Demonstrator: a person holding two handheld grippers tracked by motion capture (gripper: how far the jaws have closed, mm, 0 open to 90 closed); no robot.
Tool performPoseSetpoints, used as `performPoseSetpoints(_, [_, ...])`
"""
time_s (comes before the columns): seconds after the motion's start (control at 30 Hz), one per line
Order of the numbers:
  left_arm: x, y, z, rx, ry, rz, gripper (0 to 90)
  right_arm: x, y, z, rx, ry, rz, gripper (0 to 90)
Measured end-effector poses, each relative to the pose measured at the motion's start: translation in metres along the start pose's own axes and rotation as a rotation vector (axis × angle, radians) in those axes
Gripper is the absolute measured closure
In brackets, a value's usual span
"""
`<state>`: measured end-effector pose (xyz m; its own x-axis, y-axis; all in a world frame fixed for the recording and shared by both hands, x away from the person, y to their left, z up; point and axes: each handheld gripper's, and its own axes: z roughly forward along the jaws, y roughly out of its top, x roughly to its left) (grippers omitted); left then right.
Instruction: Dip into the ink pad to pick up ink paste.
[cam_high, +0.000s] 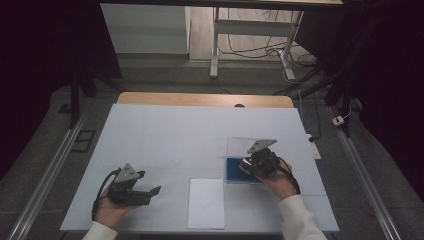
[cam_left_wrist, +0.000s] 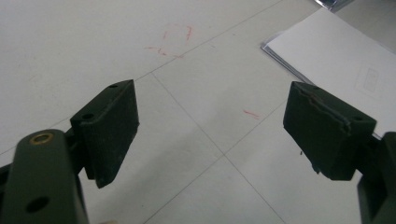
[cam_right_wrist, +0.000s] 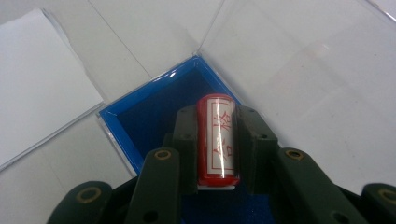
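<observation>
My right gripper (cam_right_wrist: 217, 122) is shut on a red stamp (cam_right_wrist: 218, 140) with a white label of red characters. It holds the stamp over the blue ink pad (cam_right_wrist: 149, 109) inside a clear-lidded case. In the high view this gripper (cam_high: 248, 166) is at the right, over the blue pad (cam_high: 233, 169), with the clear lid (cam_high: 240, 145) lying open behind it. My left gripper (cam_high: 155, 190) rests low at the left, jaws wide apart with nothing between them. In the left gripper view its black pads (cam_left_wrist: 114, 126) frame bare table.
A white sheet of paper (cam_high: 206, 202) lies near the front edge between the two hands, also seen as the paper (cam_left_wrist: 345, 65) in the left gripper view. Faint red marks (cam_left_wrist: 170, 42) are on the white table top (cam_high: 165, 135). A desk frame (cam_high: 250, 35) stands beyond.
</observation>
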<state>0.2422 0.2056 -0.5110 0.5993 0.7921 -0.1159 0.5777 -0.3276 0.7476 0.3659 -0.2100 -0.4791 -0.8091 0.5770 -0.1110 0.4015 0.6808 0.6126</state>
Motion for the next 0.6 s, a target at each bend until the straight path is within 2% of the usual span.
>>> performPoseSetpoints(0.2, [0.000,0.000,-0.001,-0.002,0.002,0.000,18.3,0.001,0.001,0.000,0.004,-0.005,-0.001,70.5])
performPoseSetpoints(0.37, [0.001,0.000,-0.001,-0.001,0.000,0.000,18.4,-0.002,0.002,-0.006,-0.009,0.009,0.016,70.1])
performPoseSetpoints(0.43, [0.001,0.000,0.000,0.000,0.000,-0.001,18.4,-0.004,0.002,-0.012,-0.044,-0.004,0.032,70.1])
performPoseSetpoints(0.47, [0.001,0.000,0.000,0.000,0.000,-0.001,18.4,-0.004,0.002,-0.012,-0.044,-0.004,0.032,70.1])
performPoseSetpoints(0.5, [0.001,-0.001,0.000,0.002,0.001,0.000,18.4,-0.004,0.005,-0.020,-0.086,-0.003,0.045,70.0])
performPoseSetpoints(0.6, [0.001,0.000,-0.001,0.001,0.002,0.003,18.5,-0.005,0.009,-0.034,-0.143,0.008,0.042,70.0])
